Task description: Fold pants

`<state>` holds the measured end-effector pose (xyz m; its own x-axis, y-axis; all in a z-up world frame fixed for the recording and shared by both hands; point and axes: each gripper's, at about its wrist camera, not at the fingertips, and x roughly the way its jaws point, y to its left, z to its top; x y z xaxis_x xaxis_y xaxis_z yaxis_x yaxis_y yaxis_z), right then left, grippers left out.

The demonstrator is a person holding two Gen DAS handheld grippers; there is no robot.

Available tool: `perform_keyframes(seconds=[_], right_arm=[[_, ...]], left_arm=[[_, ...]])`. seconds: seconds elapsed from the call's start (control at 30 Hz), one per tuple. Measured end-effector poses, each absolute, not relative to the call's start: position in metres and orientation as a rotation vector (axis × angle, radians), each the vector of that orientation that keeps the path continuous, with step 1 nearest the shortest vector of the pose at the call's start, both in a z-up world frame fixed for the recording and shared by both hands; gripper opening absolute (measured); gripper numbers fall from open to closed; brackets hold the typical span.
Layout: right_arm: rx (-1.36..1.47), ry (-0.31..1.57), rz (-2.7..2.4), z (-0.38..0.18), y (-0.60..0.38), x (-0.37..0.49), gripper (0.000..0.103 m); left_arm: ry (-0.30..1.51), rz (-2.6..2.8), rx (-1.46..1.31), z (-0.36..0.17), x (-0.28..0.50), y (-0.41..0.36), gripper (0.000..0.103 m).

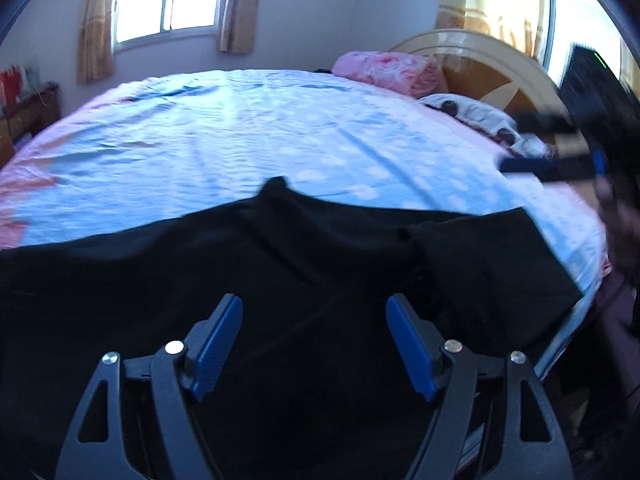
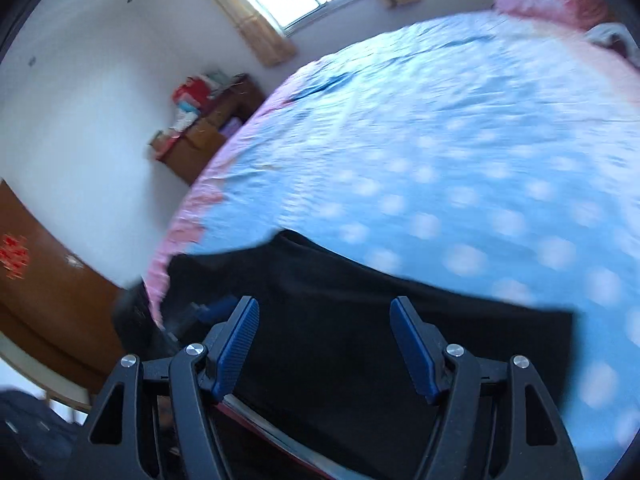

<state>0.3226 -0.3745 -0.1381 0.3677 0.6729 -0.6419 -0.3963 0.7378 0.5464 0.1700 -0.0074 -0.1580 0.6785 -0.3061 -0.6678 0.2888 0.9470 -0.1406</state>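
Left wrist view: black pants (image 1: 280, 264) lie limp on the bed (image 1: 240, 136); both grippers' fingers (image 1: 218, 344) gape empty; pinch an edge.

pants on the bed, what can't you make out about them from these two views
- Left wrist view: the pants run off the left edge and under the left gripper, so their full length is hidden.
- Both views: black cloth swallows creases and layers; folds unreadable.
- Right wrist view: motion blur smears the pants' edge on the bed sheet.
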Motion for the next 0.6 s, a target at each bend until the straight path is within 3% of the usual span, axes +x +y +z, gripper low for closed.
perform_keyframes(seconds=[0.37,0.47,0.53,0.6], right_arm=[[0.284,1.169,0.783,-0.187,-0.234,0.419,0.069],[0.274,1.233,0.787,-0.203,-0.218,0.432,0.059],[0.263,1.256,0.806,-0.209,-0.212,0.436,0.045],[0.239,1.267,0.820,-0.212,-0.205,0.436,0.041]], left_arm=[[0.797,-0.253,-0.066,-0.178,0.180,0.029,0.083],[0.782,-0.264,-0.039,-0.179,0.179,0.025,0.089],[0.774,-0.262,-0.018,-0.181,0.178,0.021,0.092],[0.772,-0.259,0.007,-0.181,0.177,0.018,0.093]])
